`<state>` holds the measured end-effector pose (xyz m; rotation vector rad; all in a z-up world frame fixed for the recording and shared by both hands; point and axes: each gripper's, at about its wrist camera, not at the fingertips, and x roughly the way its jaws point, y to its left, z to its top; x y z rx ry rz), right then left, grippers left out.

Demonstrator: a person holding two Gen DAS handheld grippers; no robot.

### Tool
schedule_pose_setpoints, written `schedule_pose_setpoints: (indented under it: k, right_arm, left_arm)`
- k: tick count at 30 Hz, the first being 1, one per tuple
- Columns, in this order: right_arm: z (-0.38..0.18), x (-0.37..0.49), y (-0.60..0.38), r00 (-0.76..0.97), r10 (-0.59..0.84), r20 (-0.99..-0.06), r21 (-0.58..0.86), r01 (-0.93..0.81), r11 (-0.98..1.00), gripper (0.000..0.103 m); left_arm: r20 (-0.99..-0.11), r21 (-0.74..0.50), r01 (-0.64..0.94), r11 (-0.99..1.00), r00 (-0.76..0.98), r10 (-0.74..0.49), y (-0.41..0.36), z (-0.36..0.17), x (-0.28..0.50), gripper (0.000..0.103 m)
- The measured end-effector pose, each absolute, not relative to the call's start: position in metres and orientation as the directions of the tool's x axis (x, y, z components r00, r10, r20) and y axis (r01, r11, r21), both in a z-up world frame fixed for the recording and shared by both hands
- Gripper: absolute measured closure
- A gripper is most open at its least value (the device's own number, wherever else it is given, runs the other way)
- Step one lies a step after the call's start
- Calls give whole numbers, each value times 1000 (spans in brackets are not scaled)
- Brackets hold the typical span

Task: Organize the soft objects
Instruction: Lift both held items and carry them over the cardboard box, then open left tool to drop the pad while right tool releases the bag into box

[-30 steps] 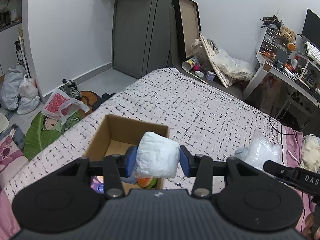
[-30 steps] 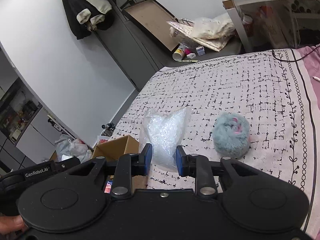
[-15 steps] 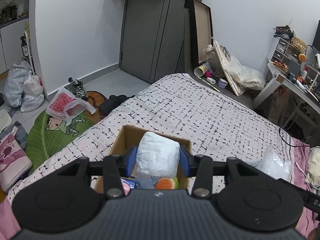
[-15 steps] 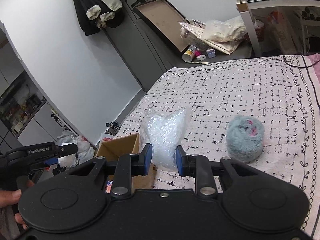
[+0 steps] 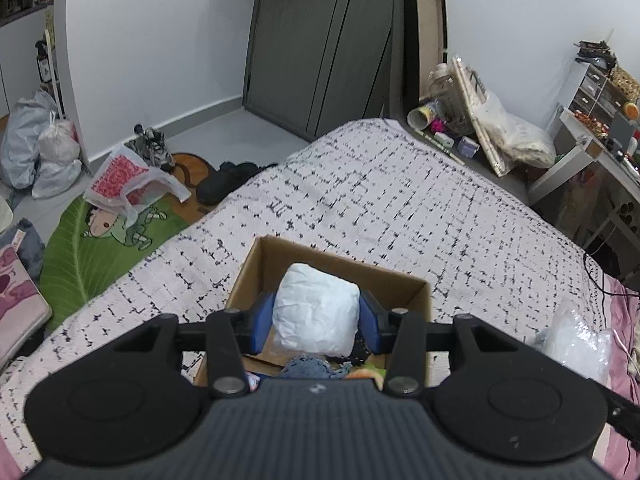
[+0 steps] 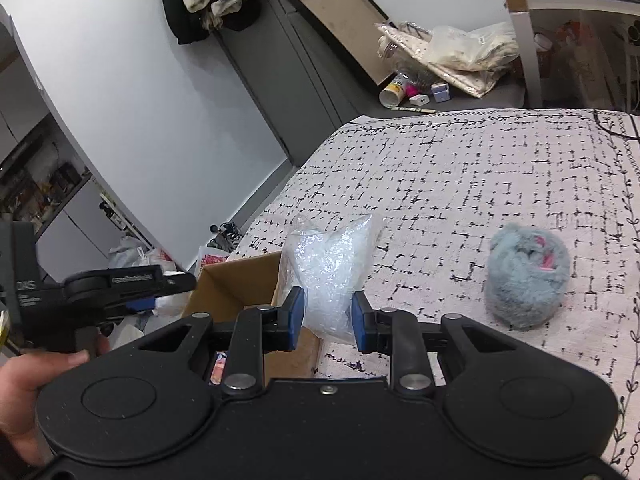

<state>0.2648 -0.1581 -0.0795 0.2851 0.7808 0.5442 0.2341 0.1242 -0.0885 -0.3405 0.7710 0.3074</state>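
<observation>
My left gripper (image 5: 316,320) is shut on a white crumpled soft bundle (image 5: 316,312) and holds it over the open cardboard box (image 5: 400,286) on the bed. Soft items lie in the box, one blue knitted (image 5: 310,366). In the right wrist view the box (image 6: 236,284) stands left of a clear plastic bag (image 6: 332,268). My right gripper (image 6: 326,316) is open and empty, its pads on either side of the bag's near end. A grey-blue fluffy toy (image 6: 524,280) lies to the right. The left gripper (image 6: 120,284) shows at the left.
The bed has a white spread with black dashes (image 5: 400,208). The clear bag also shows at the right in the left wrist view (image 5: 572,340). Bags, shoes and a green mat (image 5: 100,248) lie on the floor left. A desk (image 5: 592,148) stands right.
My left gripper has carried the white bundle forward, from the box's near side to over its opening. My right gripper has moved a little closer to the clear bag.
</observation>
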Motion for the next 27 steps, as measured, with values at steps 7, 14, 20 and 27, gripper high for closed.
schedule_pose_setpoints:
  k: [7,14,20,27]
  right_arm:
    - [-79,273,-139,576,574,-583,438,-372,818,78]
    - [-83,281,-125,578,581,-573,435,-387,813,78]
    - [-84,290,-105,568,583,-581,427,-396,812,78]
    - [-84,293,-81,559,590,-582,433,-401,807,78]
  left_arm:
    - [-740,-205,-376,904,664,108,133,-110,252,59]
    - [-735,-230,-374,898,672,92,142,-123,262,54]
    - [-707,-258,-329,908,705,55,147,-115,258,38]
    - [-715,-271,-341,900,698,49,161,-113,249,37]
